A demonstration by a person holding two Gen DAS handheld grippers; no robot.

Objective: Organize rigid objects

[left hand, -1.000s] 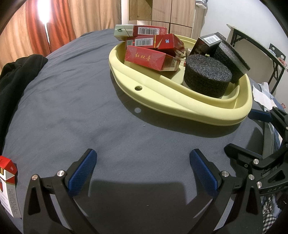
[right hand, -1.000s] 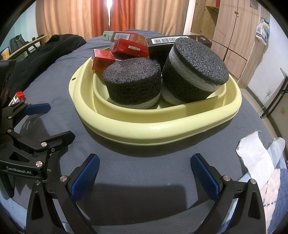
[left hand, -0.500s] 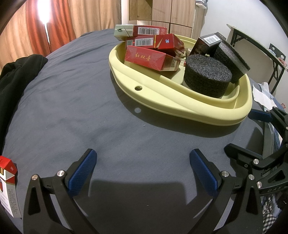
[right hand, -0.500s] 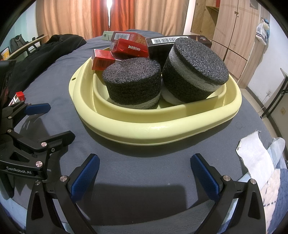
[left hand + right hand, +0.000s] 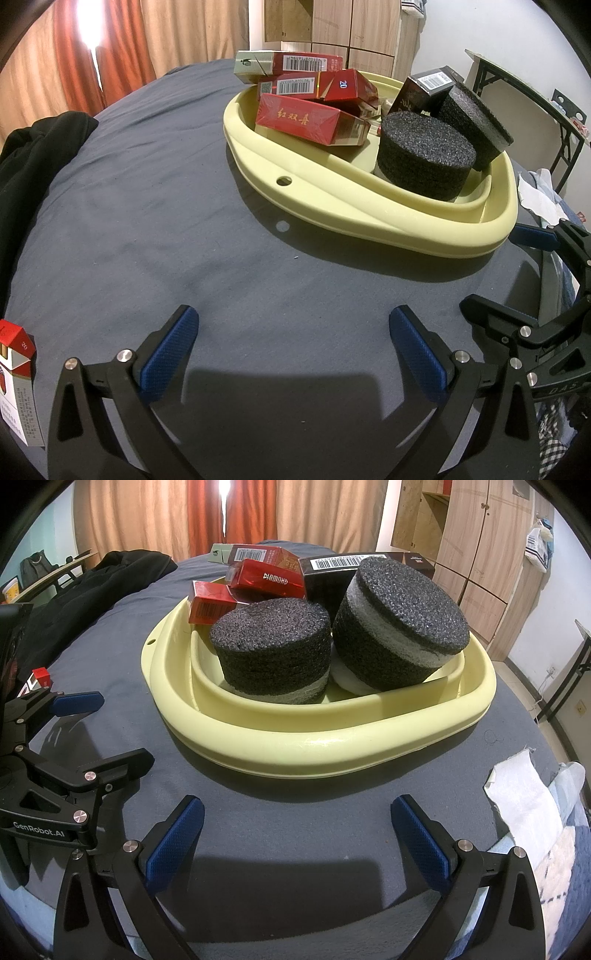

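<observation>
A pale yellow basin (image 5: 369, 218) (image 5: 332, 738) sits on the dark grey cloth. It holds several red cigarette packs (image 5: 310, 118) (image 5: 262, 578), a dark box (image 5: 424, 90) (image 5: 332, 572) and two black foam cylinders (image 5: 424, 151) (image 5: 273, 646), the second (image 5: 399, 624) leaning on the first. One more red-and-white pack (image 5: 16, 380) stands on the cloth at the far left, outside the basin. My left gripper (image 5: 293, 354) is open and empty in front of the basin. My right gripper (image 5: 297, 838) is open and empty too, on the basin's other side.
A black garment (image 5: 33, 155) (image 5: 110, 576) lies at the cloth's left edge. White crumpled paper (image 5: 517, 790) (image 5: 535, 192) rests by the right edge. Curtains and wooden wardrobes stand behind. A black metal frame (image 5: 535, 110) is at the right.
</observation>
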